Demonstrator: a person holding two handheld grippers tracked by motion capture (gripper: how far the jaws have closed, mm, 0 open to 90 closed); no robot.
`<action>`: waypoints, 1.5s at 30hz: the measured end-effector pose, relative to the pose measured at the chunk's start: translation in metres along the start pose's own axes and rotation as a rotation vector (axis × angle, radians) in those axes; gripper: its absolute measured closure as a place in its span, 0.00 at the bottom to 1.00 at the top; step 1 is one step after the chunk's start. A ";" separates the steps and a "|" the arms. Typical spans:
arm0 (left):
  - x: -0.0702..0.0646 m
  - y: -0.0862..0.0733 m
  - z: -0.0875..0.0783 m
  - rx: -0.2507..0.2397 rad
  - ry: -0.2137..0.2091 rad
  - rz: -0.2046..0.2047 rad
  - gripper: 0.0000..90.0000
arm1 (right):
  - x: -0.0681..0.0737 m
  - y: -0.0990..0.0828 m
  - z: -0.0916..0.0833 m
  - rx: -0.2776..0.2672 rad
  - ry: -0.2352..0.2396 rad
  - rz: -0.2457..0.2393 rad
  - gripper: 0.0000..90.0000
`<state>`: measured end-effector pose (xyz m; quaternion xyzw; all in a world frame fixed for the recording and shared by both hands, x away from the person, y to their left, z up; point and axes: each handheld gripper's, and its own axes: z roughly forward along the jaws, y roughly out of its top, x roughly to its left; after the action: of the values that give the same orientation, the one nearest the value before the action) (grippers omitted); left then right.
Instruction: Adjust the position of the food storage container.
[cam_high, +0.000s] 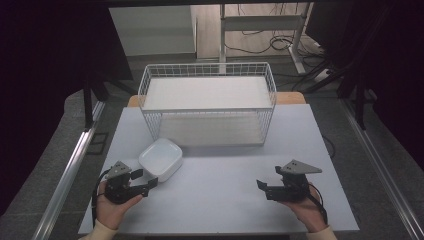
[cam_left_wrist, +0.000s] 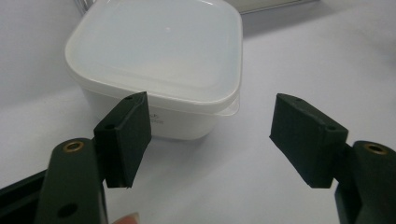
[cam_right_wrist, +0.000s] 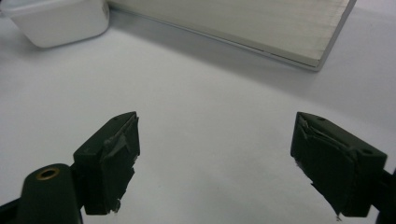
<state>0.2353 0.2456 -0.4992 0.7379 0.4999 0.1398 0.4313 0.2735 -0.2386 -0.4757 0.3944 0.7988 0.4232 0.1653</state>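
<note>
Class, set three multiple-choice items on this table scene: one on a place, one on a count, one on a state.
1. Where is the white tub?
A. inside the wire rack
B. on the table just ahead of the left gripper
C. beside the right gripper

2. How many tubs are on the table?
A. one
B. two
C. three

3. What state is the left gripper in?
A. shut on the tub
B. shut on nothing
C. open, with nothing between its jaws

Key: 1 B, the tub stands close before the left jaws, outside the wire rack. 2 A, the high view has a single tub. 3 C, the jaws stand wide apart short of the tub.
</note>
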 end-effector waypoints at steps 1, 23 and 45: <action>0.000 0.000 0.000 0.000 0.000 0.000 0.32 | 0.000 0.000 0.000 0.000 0.000 0.000 0.18; -0.011 0.014 -0.011 -0.026 -0.031 0.033 0.35 | -0.003 -0.003 -0.004 0.011 -0.013 0.015 0.20; 0.011 0.074 -0.022 0.013 -0.028 0.036 0.35 | -0.004 -0.003 -0.005 0.018 -0.045 0.020 0.20</action>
<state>0.2720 0.2571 -0.4312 0.7514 0.4813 0.1340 0.4310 0.2720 -0.2453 -0.4758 0.4132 0.7947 0.4086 0.1754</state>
